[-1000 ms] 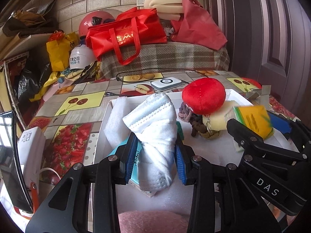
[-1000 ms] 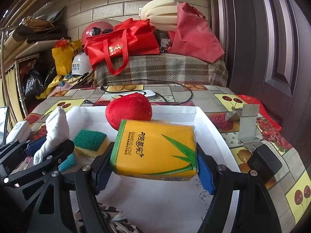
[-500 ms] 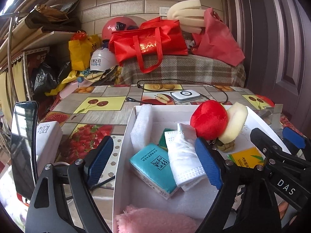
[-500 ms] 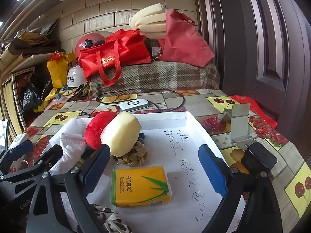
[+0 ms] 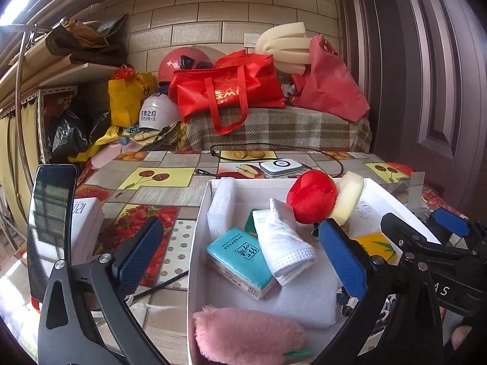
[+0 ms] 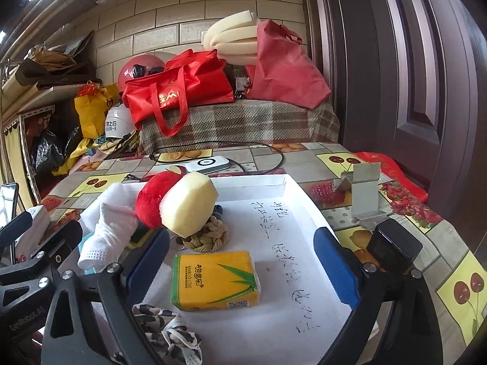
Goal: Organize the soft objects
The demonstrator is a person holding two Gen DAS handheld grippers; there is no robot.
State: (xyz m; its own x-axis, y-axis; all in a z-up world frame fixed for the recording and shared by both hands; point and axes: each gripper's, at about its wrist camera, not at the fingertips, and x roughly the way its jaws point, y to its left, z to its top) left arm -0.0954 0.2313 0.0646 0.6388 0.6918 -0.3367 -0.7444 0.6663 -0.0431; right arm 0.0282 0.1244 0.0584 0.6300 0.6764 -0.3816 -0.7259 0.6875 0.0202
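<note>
On the fruit-print table (image 6: 334, 158), a white tray (image 6: 252, 182) collects the soft items.

1. Left gripper (image 5: 240, 261): jaws spread wide, holding nothing. One blue pad sits over the table outside the tray's left wall; the other sits over the tray interior. This straddle suggests the gripper stands clear of the contents.
2. Right gripper (image 6: 240, 261): jaws spread wide, holding nothing. The yellow pack (image 6: 215, 279) lies flat on the tray floor between the pads, touching neither. Its position indicates a completed placement, not a grasp.
3. Tray contents, left side: a teal pack (image 5: 239, 261) lies flat, with a folded white mask (image 5: 283, 243) leaning across its right edge. A white foam strip (image 5: 221, 206) stands against the left wall. A pink plush (image 5: 249, 337) lies at the near edge.
4. Tray contents, centre: a red plush (image 6: 152, 200) and a pale sponge (image 6: 190, 203) touch each other, and the sponge rests on a rope knot (image 6: 210, 237). A patterned cloth (image 6: 166, 328) lies at the near edge.
5. Tray contents, right side: bare floor bearing handwriting. This area is probably free for further items.

Assessment: items are grouped toward the left and centre, presumably to keep the tray compact. Whether any soft item remains outside the tray cannot be told.
</note>
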